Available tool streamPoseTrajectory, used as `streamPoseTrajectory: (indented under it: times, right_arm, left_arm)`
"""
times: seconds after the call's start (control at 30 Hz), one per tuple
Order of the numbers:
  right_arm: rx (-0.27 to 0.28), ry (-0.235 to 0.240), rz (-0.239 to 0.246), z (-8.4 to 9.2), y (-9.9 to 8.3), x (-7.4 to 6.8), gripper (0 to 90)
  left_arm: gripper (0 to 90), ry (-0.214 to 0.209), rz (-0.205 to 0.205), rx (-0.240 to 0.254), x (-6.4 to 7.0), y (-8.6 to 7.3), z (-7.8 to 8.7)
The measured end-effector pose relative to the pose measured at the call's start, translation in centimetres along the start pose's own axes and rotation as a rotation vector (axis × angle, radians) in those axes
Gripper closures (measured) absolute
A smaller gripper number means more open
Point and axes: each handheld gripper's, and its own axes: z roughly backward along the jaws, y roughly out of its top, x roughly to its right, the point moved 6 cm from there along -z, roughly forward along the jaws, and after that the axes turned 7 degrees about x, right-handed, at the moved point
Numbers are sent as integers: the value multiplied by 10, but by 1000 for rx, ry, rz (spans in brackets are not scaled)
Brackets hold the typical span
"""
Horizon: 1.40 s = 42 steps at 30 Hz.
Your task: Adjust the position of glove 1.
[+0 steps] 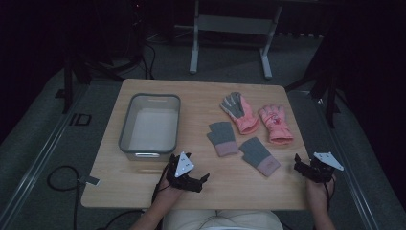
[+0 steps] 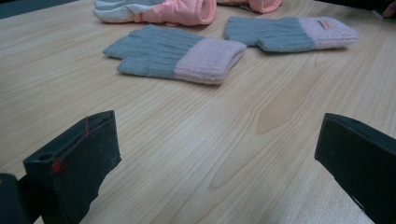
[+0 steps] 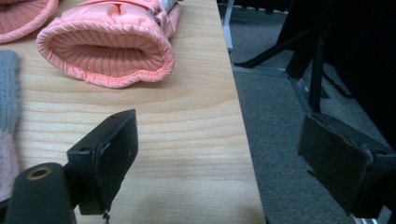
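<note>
Two grey knit gloves with pink cuffs lie mid-table, one to the left of the other. Behind them lie two pink ski gloves, one palm up and one to its right. My left gripper rests near the front edge, open and empty, facing the nearer knit glove and the other knit glove. My right gripper stands open and empty at the table's right edge. The cuff of a pink ski glove opens toward it.
A grey plastic bin stands at the table's left, with nothing visible inside. The wooden table ends just under the right gripper, its edge dropping to grey carpet. A metal stand is behind the table.
</note>
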Motion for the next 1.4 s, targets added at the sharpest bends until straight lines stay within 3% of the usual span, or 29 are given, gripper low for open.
streamPoseTrajectory:
  times: [0.13, 0.23, 0.6, 0.8, 1.17, 1.4]
  right_arm:
    - [-16, 20, -16, 0, 1, -1, 118]
    - [-26, 67, -63, 5, 7, -4, 118]
    - [32, 27, -43, 16, 39, 3, 119]
    - [74, 39, -46, 21, 60, 3, 119]
    - [143, 115, -37, 30, 105, -17, 117]
    - [157, 165, -17, 29, 121, -36, 124]
  left_arm:
    - [0, 1, 2, 1, 0, 0, 0]
    - [0, -1, 2, 1, 0, 0, 0]
    - [0, 5, 0, -2, 0, 0, 0]
    - [0, 7, 0, -1, 0, 0, 0]
    - [0, 8, 0, -8, 0, 0, -1]
    - [0, 5, 1, -7, 0, 0, 0]
